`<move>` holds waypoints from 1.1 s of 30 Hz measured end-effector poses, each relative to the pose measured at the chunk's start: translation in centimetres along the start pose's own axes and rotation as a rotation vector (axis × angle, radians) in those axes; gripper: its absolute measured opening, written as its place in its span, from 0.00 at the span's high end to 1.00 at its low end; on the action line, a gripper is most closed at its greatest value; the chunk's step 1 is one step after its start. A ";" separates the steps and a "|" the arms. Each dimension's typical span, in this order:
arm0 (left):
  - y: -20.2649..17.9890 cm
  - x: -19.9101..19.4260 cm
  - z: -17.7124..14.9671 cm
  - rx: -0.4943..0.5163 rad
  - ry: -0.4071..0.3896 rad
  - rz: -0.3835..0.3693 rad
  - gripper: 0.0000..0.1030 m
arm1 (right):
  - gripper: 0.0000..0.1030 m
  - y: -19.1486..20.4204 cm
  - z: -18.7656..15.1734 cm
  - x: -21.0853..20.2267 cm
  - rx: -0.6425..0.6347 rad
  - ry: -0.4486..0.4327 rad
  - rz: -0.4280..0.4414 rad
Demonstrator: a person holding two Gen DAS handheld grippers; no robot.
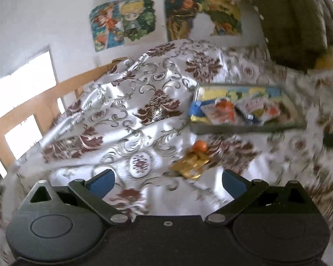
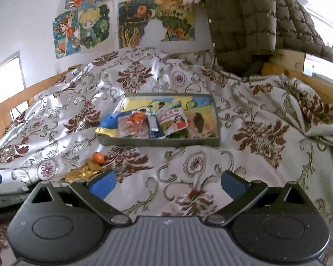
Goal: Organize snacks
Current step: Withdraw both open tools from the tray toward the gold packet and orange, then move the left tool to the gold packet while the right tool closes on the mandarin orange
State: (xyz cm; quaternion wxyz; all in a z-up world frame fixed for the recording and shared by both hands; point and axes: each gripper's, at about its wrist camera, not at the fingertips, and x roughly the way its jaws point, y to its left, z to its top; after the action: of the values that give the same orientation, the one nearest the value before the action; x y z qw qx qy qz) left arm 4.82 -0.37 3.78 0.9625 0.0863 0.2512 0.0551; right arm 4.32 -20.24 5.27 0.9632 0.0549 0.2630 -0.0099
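My left gripper (image 1: 167,182), jaws spread and empty, sits nearest the crinkled gold foil snack packet (image 1: 189,164) just ahead, centre-right of frame (its long axis running lower-left to upper-right).

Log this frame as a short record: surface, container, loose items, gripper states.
surface: patterned cloth
container: grey tray holding several snack packets
loose items: gold wrapper and small orange ball, on the cloth outside the tray
left gripper: open, empty
right gripper: open, empty
backdrop: cartoon posters on the wall
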 end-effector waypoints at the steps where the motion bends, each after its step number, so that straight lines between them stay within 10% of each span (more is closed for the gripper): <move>1: 0.3 0.2 -0.4 0.034 0.009 -0.020 0.01 | 0.00 0.4 0.3 0.1 0.009 0.016 0.002; 14: 3.0 0.3 -1.7 0.055 -0.004 -0.067 0.01 | 0.00 4.2 5.8 5.4 0.160 0.374 -0.088; 28: 3.2 2.5 -1.4 -0.053 0.081 0.045 0.01 | 0.00 2.6 2.2 8.6 0.039 0.361 0.101; 33: 2.4 4.6 -0.7 -0.041 0.121 0.045 0.01 | 0.00 2.9 0.5 7.9 -0.127 0.175 0.184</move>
State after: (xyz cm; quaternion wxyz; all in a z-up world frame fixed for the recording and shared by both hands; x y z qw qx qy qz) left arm 8.33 2.79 1.44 0.9457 0.0686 0.3056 0.0869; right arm 11.55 -17.31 1.97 0.9349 0.0187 0.3401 0.1001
